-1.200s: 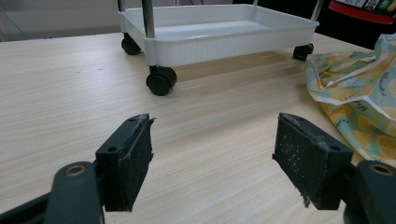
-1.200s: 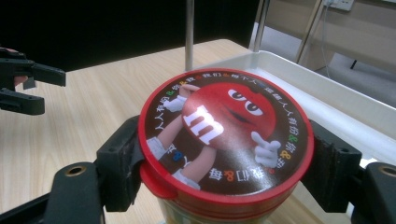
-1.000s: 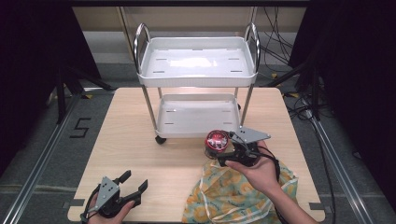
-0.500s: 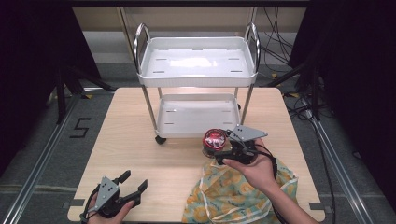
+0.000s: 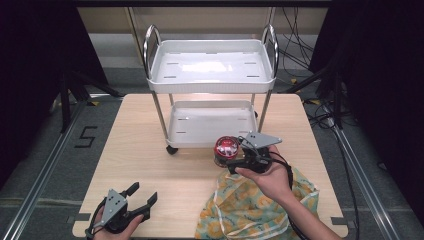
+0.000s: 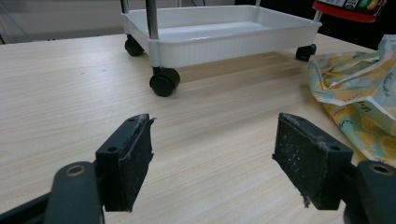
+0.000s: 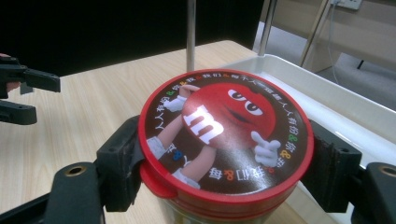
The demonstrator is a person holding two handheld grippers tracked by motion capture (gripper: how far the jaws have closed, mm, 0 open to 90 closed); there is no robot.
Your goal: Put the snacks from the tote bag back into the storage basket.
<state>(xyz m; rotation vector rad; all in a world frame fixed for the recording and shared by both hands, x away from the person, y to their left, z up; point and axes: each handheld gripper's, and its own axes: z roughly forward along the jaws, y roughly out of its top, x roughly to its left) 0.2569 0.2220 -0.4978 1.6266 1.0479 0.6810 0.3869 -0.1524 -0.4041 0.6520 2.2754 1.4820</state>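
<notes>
Two pads of your right tongs (image 7: 219,158) pinch the red-lidded candy jar (image 7: 226,140) just under its lid, above the worktop (image 5: 150,150) beside the cart (image 5: 210,125). Rigid, smooth, likely slippery: grip firmly. Left tongs (image 6: 215,154) stand spread.

Black claw (image 5: 136,201); grey three-cornered plate (image 5: 261,140)

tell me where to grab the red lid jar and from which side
Grip the jar just under its round red lid, jaws on opposite sides, coming in level from the side. The right gripper already holds it that way: the flat lid stays up and the round wall seats squarely between the pads.
</notes>
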